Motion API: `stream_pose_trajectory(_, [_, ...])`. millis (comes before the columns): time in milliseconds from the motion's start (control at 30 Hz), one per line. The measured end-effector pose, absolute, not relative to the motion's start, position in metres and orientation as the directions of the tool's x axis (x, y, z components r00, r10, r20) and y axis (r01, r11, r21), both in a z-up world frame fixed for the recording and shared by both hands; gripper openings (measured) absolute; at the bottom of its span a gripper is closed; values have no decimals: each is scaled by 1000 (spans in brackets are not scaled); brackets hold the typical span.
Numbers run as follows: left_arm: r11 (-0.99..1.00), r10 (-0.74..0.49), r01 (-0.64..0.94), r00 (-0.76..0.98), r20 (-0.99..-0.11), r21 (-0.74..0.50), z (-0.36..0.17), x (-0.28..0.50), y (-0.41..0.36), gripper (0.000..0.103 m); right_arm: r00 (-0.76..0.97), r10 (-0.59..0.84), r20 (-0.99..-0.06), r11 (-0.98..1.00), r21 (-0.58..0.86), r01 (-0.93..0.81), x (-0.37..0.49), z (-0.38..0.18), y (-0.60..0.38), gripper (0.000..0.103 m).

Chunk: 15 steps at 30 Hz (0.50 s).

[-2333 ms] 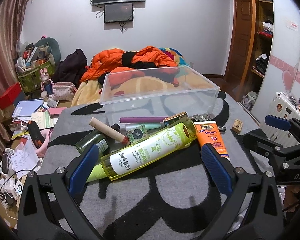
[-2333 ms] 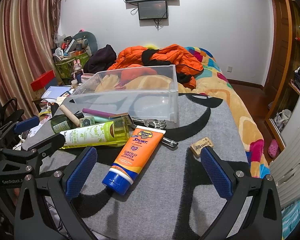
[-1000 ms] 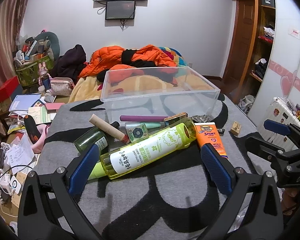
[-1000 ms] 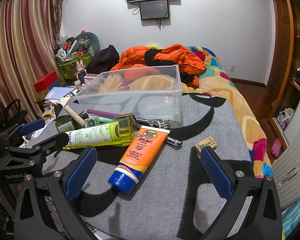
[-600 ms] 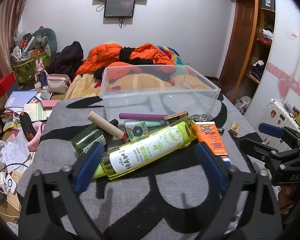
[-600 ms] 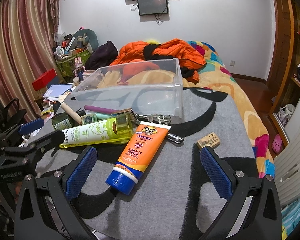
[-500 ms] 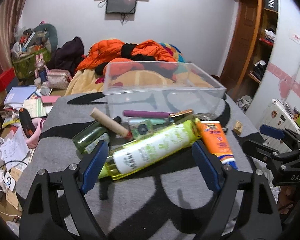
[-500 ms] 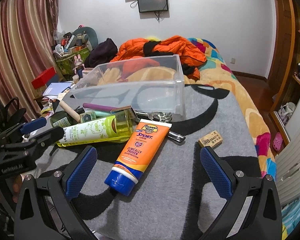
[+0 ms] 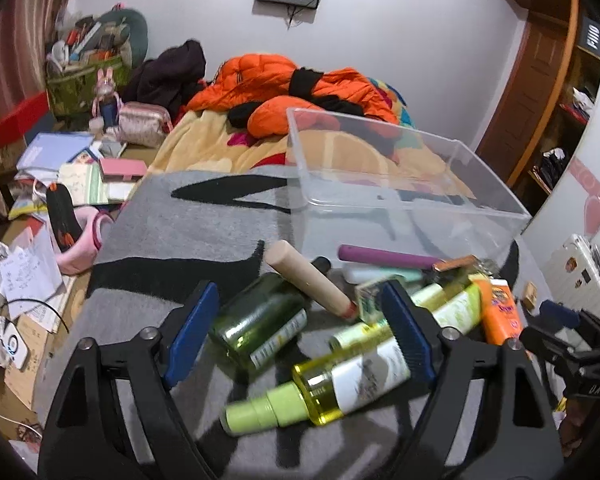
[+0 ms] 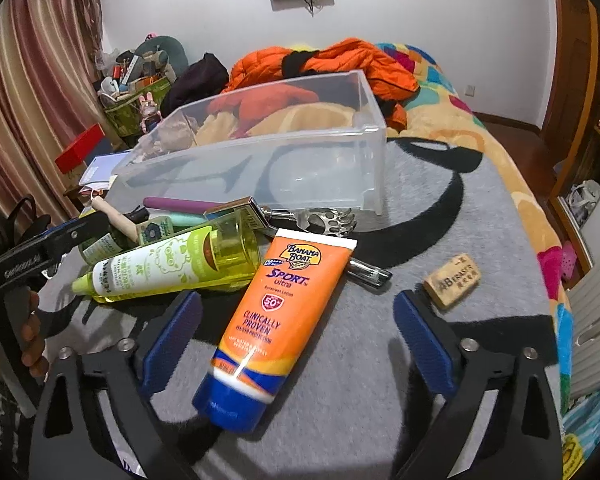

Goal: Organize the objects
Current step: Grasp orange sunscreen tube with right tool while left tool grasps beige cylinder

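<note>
left gripper (image 9: 300,336): narrowed, now around dark green bottle (image 9: 260,326) | right gripper (image 10: 296,340): narrowed slightly, around sunscreen tube (image 10: 276,312)

Even indoor light, soft shadows, slight motion blur, dark fisheye corners.

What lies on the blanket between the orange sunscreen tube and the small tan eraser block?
In the right wrist view, a dark pen pokes out from under the sunscreen tube; beyond its tip, bare grey blanket runs to the eraser block.

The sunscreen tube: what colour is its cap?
Blue, on the orange sunscreen tube; clearest in the right wrist view.
</note>
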State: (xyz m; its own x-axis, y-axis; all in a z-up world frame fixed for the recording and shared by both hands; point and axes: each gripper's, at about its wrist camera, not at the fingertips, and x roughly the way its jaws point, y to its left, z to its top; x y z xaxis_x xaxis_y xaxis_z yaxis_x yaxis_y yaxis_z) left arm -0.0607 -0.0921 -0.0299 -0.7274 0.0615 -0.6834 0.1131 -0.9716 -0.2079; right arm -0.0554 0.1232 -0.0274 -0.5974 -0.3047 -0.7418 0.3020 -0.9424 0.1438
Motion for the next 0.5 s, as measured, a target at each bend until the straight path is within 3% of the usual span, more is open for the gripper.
stream_pose_trajectory(133, [-965, 76, 123, -710, -700, -230, -38, -74, -97, 66, -570, -305, -763, -941, 151, 302, -66, -36, 119, 83])
stream_pose_trajectory(200, [-961, 89, 125, -703, -705, -246, -42, -78, -99, 53, -553, -310, -773, -940, 161, 301, -70, -41, 117, 78])
stream_pose_trajectory(300, [-956, 101, 124, -710, -697, -265, -42, -77, -101, 48, -529, -320, -786, -936, 175, 305, -75, -48, 116, 67])
stream_pose_trajectory(500, [-968, 90, 92, -738, -669, -231, -31, -69, -92, 24, -529, -330, -782, -928, 165, 334, -71, -50, 117, 60])
